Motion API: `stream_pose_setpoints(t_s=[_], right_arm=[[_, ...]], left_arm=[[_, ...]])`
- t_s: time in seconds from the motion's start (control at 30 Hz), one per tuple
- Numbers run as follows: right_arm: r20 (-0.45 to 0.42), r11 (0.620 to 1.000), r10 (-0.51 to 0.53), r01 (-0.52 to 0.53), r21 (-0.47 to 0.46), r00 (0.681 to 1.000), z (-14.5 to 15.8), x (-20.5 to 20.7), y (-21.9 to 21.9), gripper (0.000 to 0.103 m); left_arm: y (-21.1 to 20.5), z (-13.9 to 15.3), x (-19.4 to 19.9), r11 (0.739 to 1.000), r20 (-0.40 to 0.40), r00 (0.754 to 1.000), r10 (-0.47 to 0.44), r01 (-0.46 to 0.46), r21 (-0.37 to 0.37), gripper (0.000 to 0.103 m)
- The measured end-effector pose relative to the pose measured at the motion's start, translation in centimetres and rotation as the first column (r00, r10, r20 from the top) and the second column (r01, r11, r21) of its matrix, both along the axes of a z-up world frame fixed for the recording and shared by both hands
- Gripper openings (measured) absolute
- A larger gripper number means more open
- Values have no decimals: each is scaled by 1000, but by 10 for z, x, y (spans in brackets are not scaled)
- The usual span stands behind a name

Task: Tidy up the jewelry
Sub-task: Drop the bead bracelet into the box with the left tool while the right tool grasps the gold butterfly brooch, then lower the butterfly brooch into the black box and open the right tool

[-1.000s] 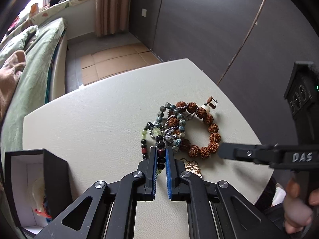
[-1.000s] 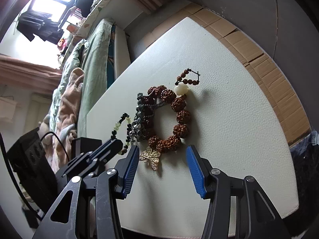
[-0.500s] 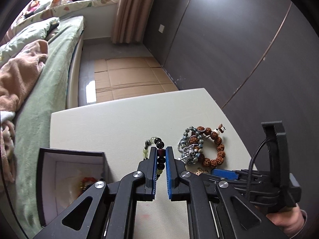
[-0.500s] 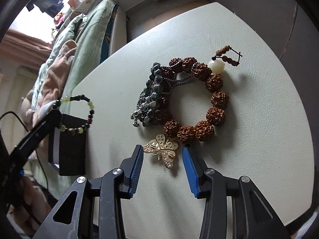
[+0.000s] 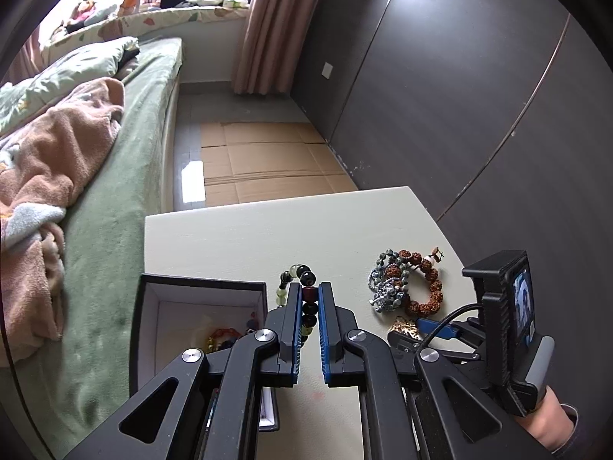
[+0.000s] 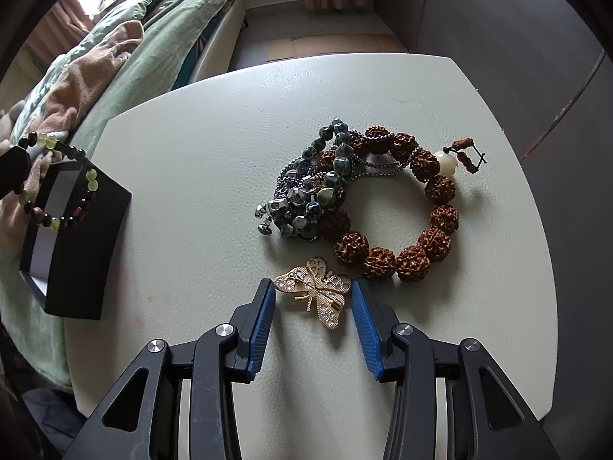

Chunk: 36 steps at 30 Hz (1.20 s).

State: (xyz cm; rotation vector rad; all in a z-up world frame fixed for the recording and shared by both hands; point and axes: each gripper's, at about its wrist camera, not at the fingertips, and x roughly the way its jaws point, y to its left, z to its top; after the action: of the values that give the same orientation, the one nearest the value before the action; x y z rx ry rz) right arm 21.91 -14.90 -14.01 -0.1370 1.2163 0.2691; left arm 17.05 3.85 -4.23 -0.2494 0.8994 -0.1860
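Lifted bracelet (image 5: 306, 303) between left jaws, now above box (image 5: 199, 306)

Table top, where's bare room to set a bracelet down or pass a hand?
Free: the table between the black box and the bead pile, plus the strip behind the pile. Crowded: the brown bead bracelet and butterfly brooch, with the right gripper straddling the brooch.

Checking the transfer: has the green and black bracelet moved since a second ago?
Yes. The left gripper has carried the bracelet off the bead pile to above the black box.
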Motion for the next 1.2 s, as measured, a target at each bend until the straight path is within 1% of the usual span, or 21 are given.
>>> stream_pose_setpoints(t_s=[0.07,0.13,0.23,0.4,0.53,0.67,0.73,0.83,0.9,0.93,0.97,1.0,1.07,1.2], right_arm=[[4,1000,17,-17,-11,1000,0,0,0,41],[-10,999,15,-15,29,1000,2,-1,-4,41],[9,998,22,-23,59,1000,13,-4,-5,41],[29,983,23,-28,184,999,35,-10,-9,41],[69,968,24,-40,249,997,53,-14,-12,41],[95,954,21,-48,295,995,63,-14,-6,41],[108,947,29,-61,315,994,67,-12,1,41],[119,933,49,-87,348,992,71,-11,15,41],[128,923,66,-109,370,990,75,-14,25,41],[135,917,77,-123,380,988,77,-16,30,41],[140,911,88,-137,390,986,79,-18,36,41],[146,904,102,-153,400,984,81,-20,41,41],[161,893,122,-179,412,979,84,-23,53,41],[175,868,161,-223,443,971,88,-28,75,41]], left_arm=[[3,4,-3,1000,6,1000,4,-4,-6,8],[4,10,-6,1000,18,1000,6,-6,-4,8],[8,17,-10,1000,34,999,9,-9,-3,8],[19,19,-13,999,31,998,49,-49,-6,8],[29,19,-15,998,25,997,69,-69,-8,8],[42,21,-16,995,14,995,95,-95,-5,8],[54,22,-15,992,3,993,118,-118,-35,8],[77,21,-16,977,-28,984,176,-178,-119,10],[88,22,-17,969,-35,978,206,-209,-133,26],[92,23,-17,967,-36,976,213,-216,-134,53],[95,24,-18,965,-26,975,219,-220,-144,75],[98,27,-21,961,-9,973,231,-229,-157,80],[103,32,-26,955,10,967,254,-249,-163,80],[110,35,-29,953,21,962,273,-267,-142,80]])
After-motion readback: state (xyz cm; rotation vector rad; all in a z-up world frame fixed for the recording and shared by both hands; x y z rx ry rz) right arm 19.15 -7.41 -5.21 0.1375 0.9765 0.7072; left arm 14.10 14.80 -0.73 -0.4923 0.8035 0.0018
